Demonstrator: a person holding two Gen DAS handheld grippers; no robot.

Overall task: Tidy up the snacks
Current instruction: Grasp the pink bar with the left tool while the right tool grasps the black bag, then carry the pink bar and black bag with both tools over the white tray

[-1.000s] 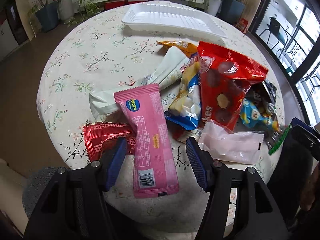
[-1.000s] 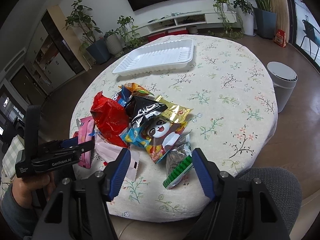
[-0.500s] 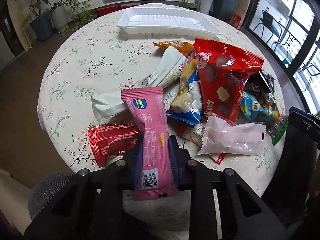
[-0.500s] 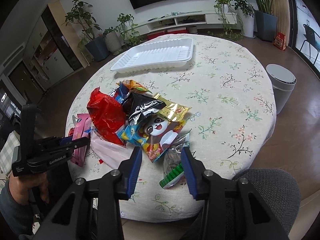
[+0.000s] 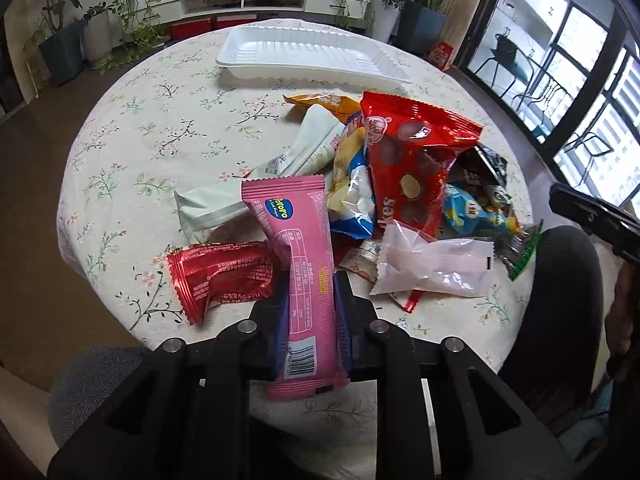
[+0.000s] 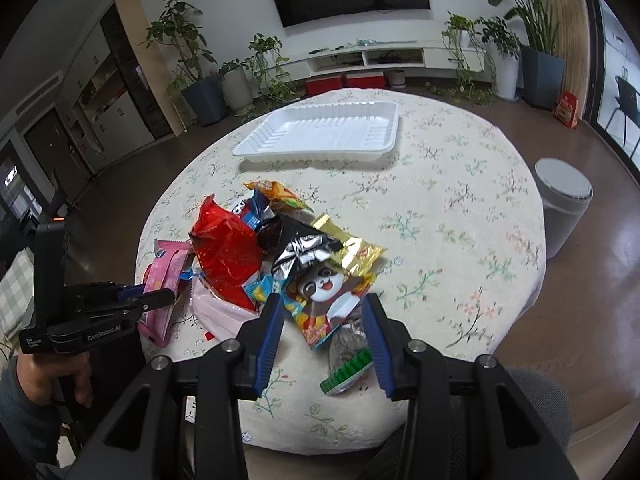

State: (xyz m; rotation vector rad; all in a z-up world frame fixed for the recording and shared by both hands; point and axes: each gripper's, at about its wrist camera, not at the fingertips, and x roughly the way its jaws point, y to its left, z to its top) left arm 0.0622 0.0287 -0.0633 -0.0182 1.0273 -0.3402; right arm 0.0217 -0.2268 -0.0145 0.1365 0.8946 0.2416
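A heap of snack packets lies on the round flowered table (image 5: pixel 160 120). My left gripper (image 5: pixel 311 280) is shut on the near half of a long pink packet (image 5: pixel 294 220), which points away from me over the heap. From the right wrist view, that gripper (image 6: pixel 160 298) holds the pink packet (image 6: pixel 168 264) at the table's left edge. My right gripper (image 6: pixel 322 300) has its blue pads against both sides of a panda-print packet (image 6: pixel 324 292). A dark packet with a green edge (image 6: pixel 348 364) lies just below, between the fingers.
A white plastic tray (image 6: pixel 320 132) stands empty at the far side of the table. A large red bag (image 5: pixel 412 160), a small red foil packet (image 5: pixel 220 276) and a clear pinkish packet (image 5: pixel 436 268) lie around the pink one. A grey bin (image 6: pixel 564 204) stands on the floor at the right.
The left jaws have closed from wide apart onto the pink packet. The right jaws have narrowed from wide to touching the panda packet's sides. Neither hand has shifted much.
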